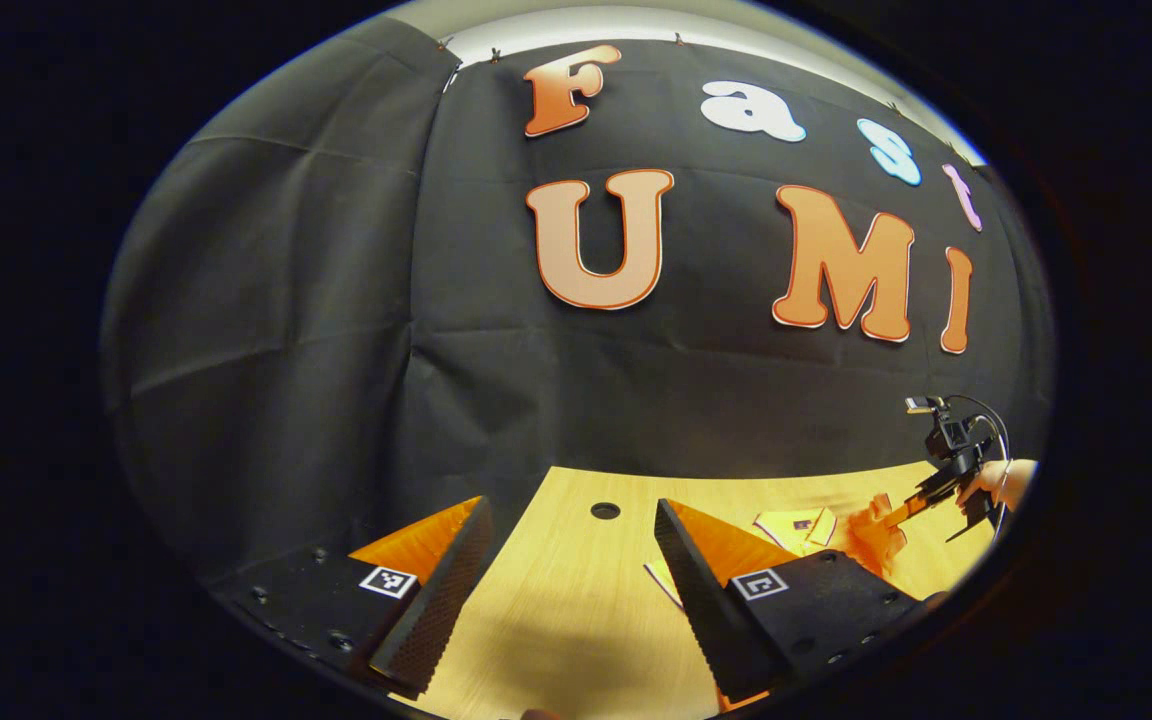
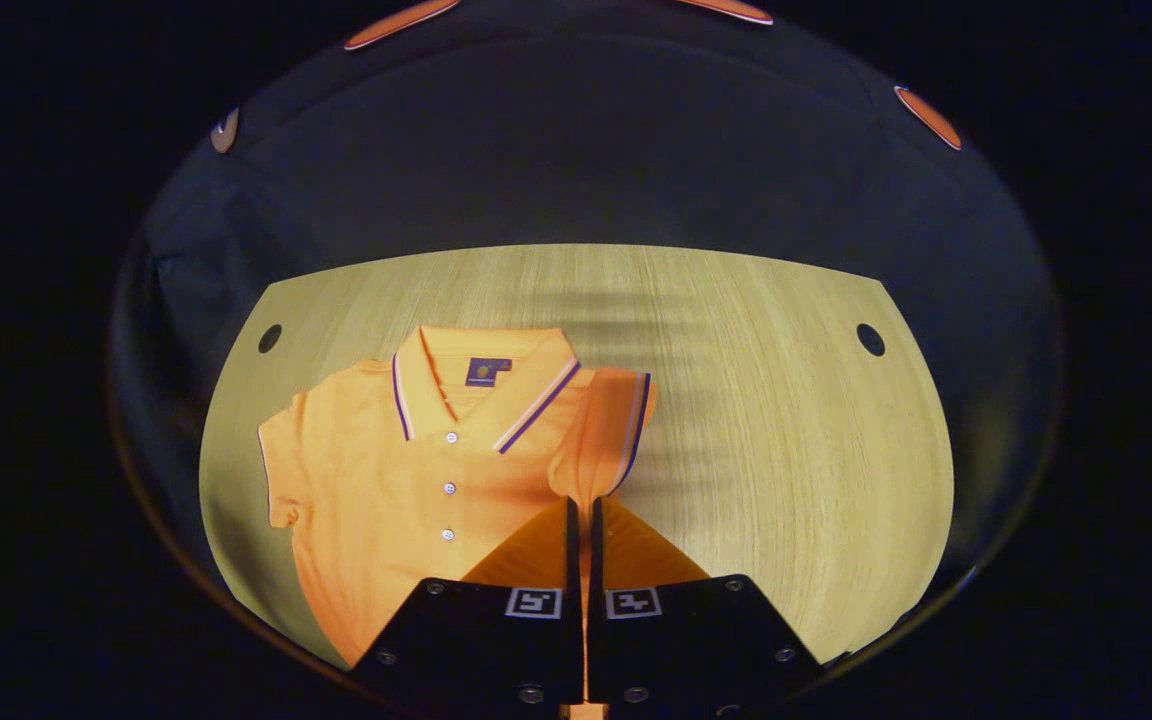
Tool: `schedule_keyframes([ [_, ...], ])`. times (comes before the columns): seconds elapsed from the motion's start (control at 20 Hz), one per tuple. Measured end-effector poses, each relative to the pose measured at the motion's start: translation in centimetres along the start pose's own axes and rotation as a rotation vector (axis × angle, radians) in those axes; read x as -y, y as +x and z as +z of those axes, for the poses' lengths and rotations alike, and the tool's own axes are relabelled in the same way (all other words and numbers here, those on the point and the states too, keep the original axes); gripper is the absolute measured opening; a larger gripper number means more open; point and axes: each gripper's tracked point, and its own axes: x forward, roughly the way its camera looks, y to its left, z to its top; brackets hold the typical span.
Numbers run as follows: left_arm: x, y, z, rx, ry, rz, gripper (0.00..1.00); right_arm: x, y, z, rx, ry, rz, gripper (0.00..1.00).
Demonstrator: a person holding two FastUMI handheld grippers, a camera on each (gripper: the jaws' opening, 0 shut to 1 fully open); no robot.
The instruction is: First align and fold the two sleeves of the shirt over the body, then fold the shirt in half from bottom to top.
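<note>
An orange polo shirt (image 2: pixel 406 500) with a striped collar and white buttons lies flat on the wooden table (image 2: pixel 786 450), collar toward the far wall. My right gripper (image 2: pixel 583 505) is shut on one sleeve (image 2: pixel 606 430), which is lifted off the table and hangs from the fingertips beside the collar. The other sleeve (image 2: pixel 281 470) lies spread flat. In the left gripper view my left gripper (image 1: pixel 571 560) stands open above bare table, nothing between its fingers. Far to its right the shirt (image 1: pixel 871 535) shows small, with the right gripper (image 1: pixel 901 512) and a hand (image 1: pixel 1001 480) holding it.
The table has a round hole (image 2: pixel 870 339) near each far corner, another hole (image 2: pixel 269 338) at the left. The black cloth wall (image 1: pixel 536 380) rises right behind the table's far edge. Bare wood lies to the right of the shirt.
</note>
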Motion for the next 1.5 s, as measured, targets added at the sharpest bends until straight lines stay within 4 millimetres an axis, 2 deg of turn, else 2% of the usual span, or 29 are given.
schedule_keyframes([
  [0.2, -0.5, -0.4, -0.3, -0.008, 0.017, -0.014, 0.98, -2.6, 0.9, -0.5, -0.02, 0.013, 0.053, 0.02],
  [0.25, -0.6, -0.4, -0.5, -0.011, 0.016, -0.013, 0.98, -3.0, 0.8, -1.1, -0.036, 0.017, 0.058, 0.02],
  [0.35, -0.7, -0.7, -0.6, -0.018, 0.012, -0.018, 0.98, -3.4, 1.1, -0.8, -0.031, 0.018, 0.071, 0.04],
  [0.4, -0.7, -0.7, -0.8, -0.023, 0.012, -0.022, 0.98, -4.5, 1.3, -0.8, -0.027, 0.03, 0.104, 0.1],
  [0.45, -0.6, -0.7, -0.9, -0.027, 0.014, -0.022, 0.98, -5.8, 0.9, -0.6, -0.024, 0.05, 0.151, 0.24],
  [0.5, -0.7, -0.6, -1.0, -0.029, 0.015, -0.023, 0.98, -6.6, 1.1, -0.7, -0.023, 0.062, 0.182, 0.3],
  [0.6, -0.5, -0.5, -0.9, -0.028, 0.012, -0.026, 0.98, -6.9, 0.7, -0.3, 0.003, 0.051, 0.192, 0.39],
  [0.65, -0.2, -0.5, -0.8, -0.031, 0.008, -0.032, 0.98, -6.8, 0.6, -0.1, 0.018, 0.042, 0.183, 0.69],
  [0.75, 0.6, 0.0, -0.7, -0.038, -0.003, -0.047, 0.98, -6.7, 0.2, 0.2, 0.046, 0.041, 0.174, 1.0],
  [0.95, 2.6, 1.1, -0.5, -0.054, -0.012, -0.074, 0.98, -5.6, -3.2, 3.2, 0.197, 0.039, 0.16, 0.99],
  [1.1, 4.1, 2.5, -0.3, -0.072, -0.004, -0.088, 0.98, -4.4, -6.8, 5.9, 0.322, 0.072, 0.17, 0.99],
  [1.35, 7.8, 3.8, 1.8, -0.088, -0.022, -0.129, 0.98, -0.6, -13.7, 9.7, 0.524, 0.111, 0.149, 0.99],
  [1.5, 9.5, 4.9, 2.7, -0.104, -0.003, -0.131, 0.98, 1.8, -17.1, 10.7, 0.613, 0.119, 0.121, 0.98],
])
